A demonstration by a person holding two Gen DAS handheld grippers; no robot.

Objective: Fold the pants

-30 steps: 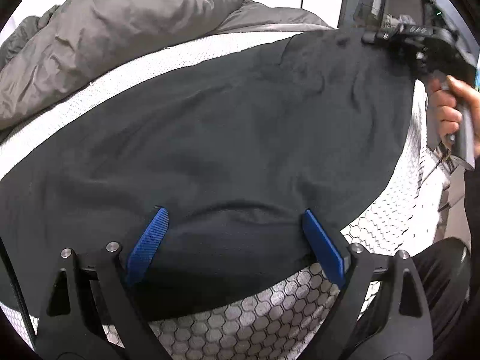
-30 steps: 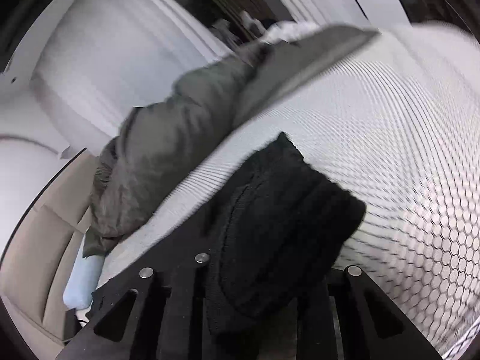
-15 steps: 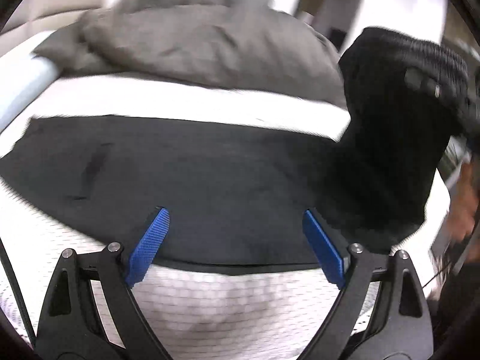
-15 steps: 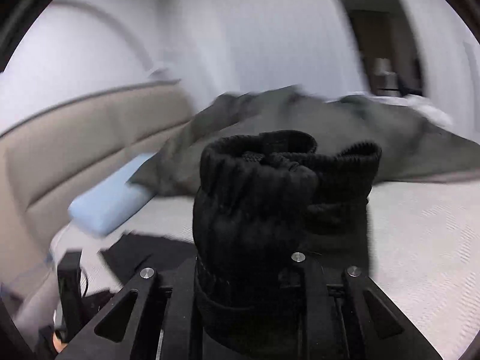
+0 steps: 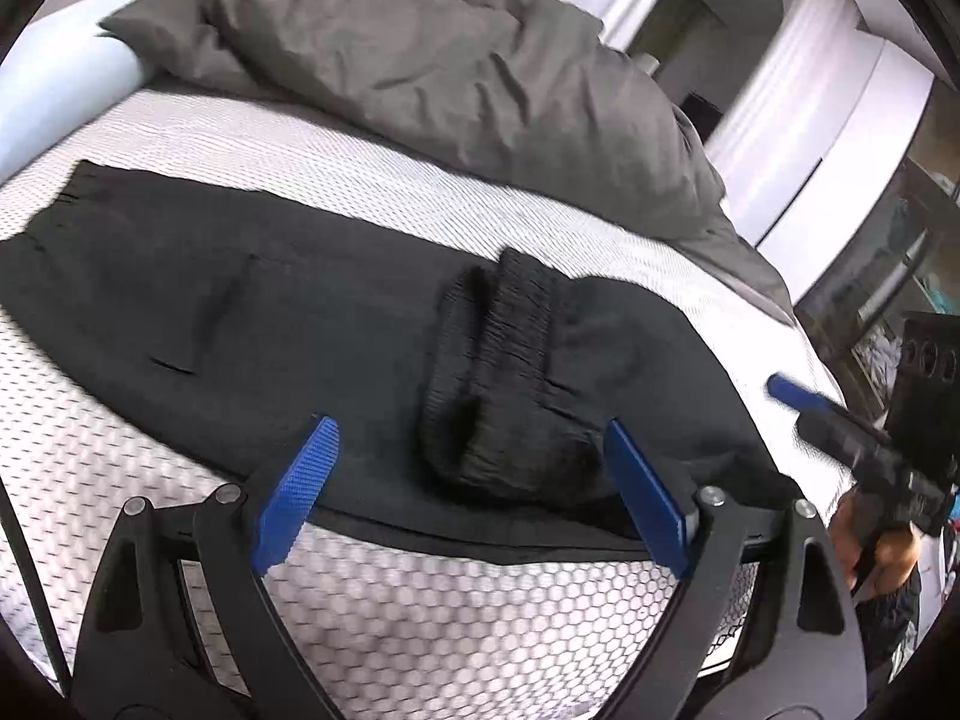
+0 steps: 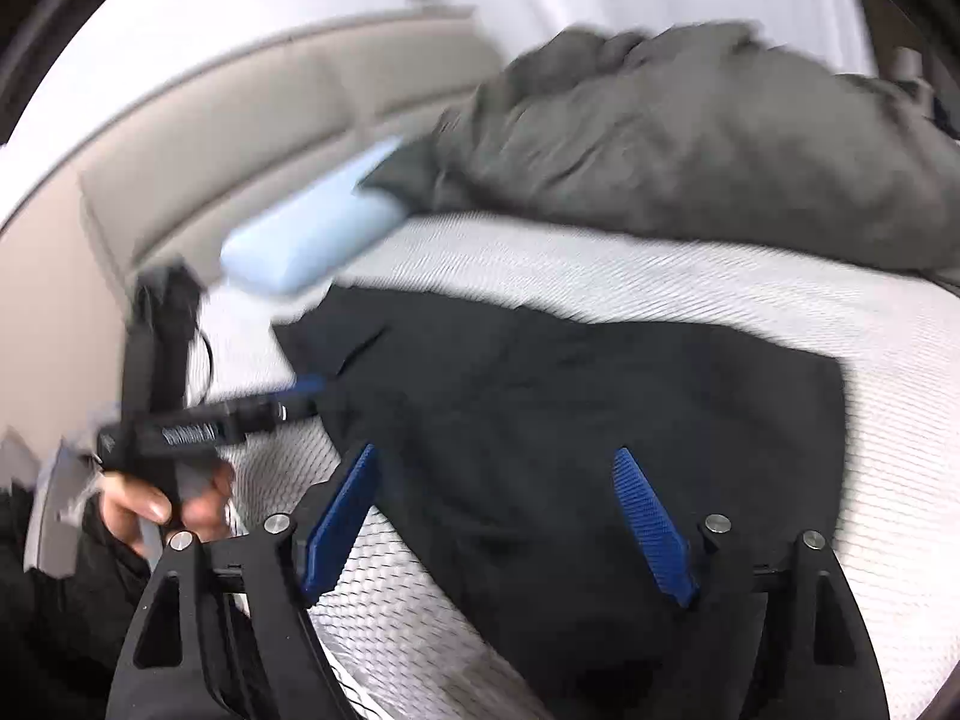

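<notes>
On the bed (image 5: 420, 612), left wrist view: black pants (image 5: 270, 324) lie spread across the white honeycomb-patterned cover, one end folded back so its ribbed cuff (image 5: 510, 360) rests on top. Left hand-held gripper (image 5: 474, 492) is open, empty, blue pads either side of the cuff. A grey duvet (image 5: 456, 72) is heaped behind; the right hand-held gripper's blue tip shows at far right. Right wrist view, blurred: right hand-held gripper (image 6: 498, 516) open, holding nothing, over the pants (image 6: 570, 408); a pale blue pillow (image 6: 306, 234) lies beside the duvet (image 6: 690, 138), against a beige headboard (image 6: 198, 138).
</notes>
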